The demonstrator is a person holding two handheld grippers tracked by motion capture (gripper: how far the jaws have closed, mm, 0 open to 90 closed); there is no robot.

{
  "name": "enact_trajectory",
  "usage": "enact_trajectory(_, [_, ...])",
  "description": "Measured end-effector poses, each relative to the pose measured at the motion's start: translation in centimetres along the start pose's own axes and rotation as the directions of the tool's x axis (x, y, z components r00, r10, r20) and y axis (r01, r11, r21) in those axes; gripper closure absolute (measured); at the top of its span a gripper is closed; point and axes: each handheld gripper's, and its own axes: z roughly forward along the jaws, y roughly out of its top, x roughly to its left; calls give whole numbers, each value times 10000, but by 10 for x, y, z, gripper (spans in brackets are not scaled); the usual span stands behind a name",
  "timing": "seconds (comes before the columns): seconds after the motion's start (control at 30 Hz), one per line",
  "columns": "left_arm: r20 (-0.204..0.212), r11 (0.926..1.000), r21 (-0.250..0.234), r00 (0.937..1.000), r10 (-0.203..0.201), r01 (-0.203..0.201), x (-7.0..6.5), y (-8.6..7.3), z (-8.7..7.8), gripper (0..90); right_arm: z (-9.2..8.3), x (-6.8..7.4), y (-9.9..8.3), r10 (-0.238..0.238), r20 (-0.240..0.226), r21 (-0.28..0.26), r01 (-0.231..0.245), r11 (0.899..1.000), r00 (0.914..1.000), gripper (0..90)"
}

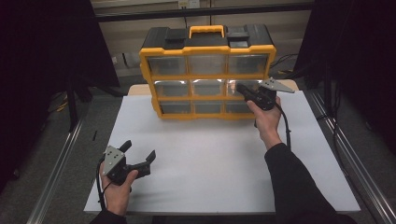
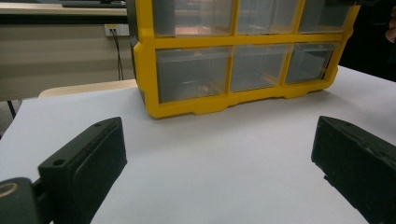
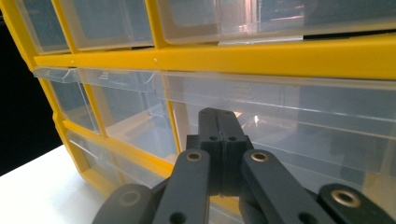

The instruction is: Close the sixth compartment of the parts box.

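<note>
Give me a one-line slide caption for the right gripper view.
Right tool, jaws pressed together, up against a clear middle-row drawer of the yellow drawer cabinet.

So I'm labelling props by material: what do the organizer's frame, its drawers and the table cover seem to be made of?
Organizer frame: yellow moulded plastic, it seems, smooth with a slight sheen. Drawers: clear, glossy plastic; you see through them and they catch highlights. Table cover: matte white sheet, paper or thin board; I can't tell which.
</note>
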Motion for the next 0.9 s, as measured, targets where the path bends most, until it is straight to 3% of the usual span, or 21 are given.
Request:
enact_trajectory(0.27, [-62,9999,-48,9998,-165,165,-1,0,1,32,5,0,1,-93,94,233,91,9997,9999,900])
enact_trajectory(0.57, [9,10000,6,10000,8,-8,0,0,0,32,6,-1,1,-279,401,517,258,9983,9988,900])
enact_trajectory(0.6, [17,9998,-114,9998,-179,179,-1,0,1,31,6,-2,0,-224,406,536,203,9984,9989,900])
enact_trajectory(0.73, [74,10000,-29,9999,-91,91,-1,0,1,31,7,-6,-2,21,493,501,-45,9987,9988,900])
enact_trajectory(0.9, [55,10000,37,10000,-59,59,2,-1,1,31,6,-9,-3,2,101,497,-7,9988,9999,900])
